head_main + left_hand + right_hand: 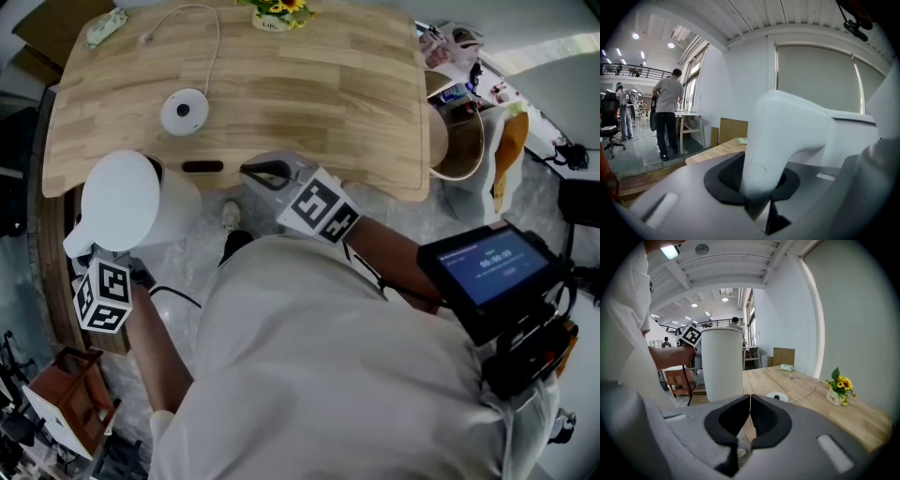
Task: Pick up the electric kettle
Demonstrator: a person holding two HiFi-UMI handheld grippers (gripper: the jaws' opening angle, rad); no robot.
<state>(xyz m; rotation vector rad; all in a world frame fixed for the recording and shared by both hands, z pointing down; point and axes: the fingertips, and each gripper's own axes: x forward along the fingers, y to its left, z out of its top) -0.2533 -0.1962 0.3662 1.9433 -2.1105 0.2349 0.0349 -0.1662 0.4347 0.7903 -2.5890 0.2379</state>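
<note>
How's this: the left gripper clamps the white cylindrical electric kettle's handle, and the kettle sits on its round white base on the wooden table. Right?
No. The left gripper clamps the handle, but the white cylindrical electric kettle is held clear of its round white base, which lies bare on the wooden table. The head view shows it.

The middle and right half of the tabletop [319,94] lie bare, open for a pass. Near the left edge sits the round kettle base [184,111], its cable [214,33] looping back to a power strip [106,26] at the far left corner. A flower pot [278,13] stands at the far edge. The electric kettle [131,202] blocks the near left corner.
</note>
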